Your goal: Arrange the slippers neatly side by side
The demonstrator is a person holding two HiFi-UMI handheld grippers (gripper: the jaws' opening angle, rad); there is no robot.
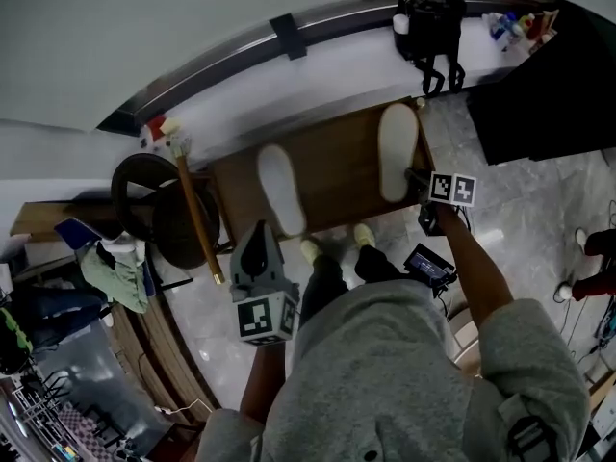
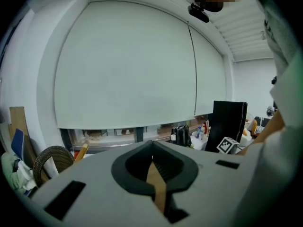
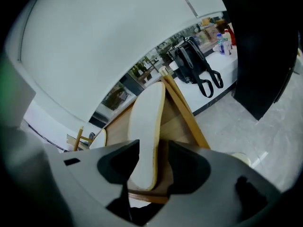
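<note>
We found the room evenly lit by soft, cool light; the large pale roller blind [image 2: 128,65] glowed flat and shadowless. In the head view, the glossy grey marble floor [image 1: 539,210] carried faint bright reflections, while the tall black cabinet [image 1: 539,85] lost all detail in darkness. Wide-angle distortion bent the long white window ledge [image 1: 318,54] into an arc, and dark vignetting closed the corners of both gripper views. The left gripper [image 2: 151,148] and right gripper [image 3: 154,148] sat close to their lenses, slightly soft, and the right gripper view's left edge smeared into blur.
</note>
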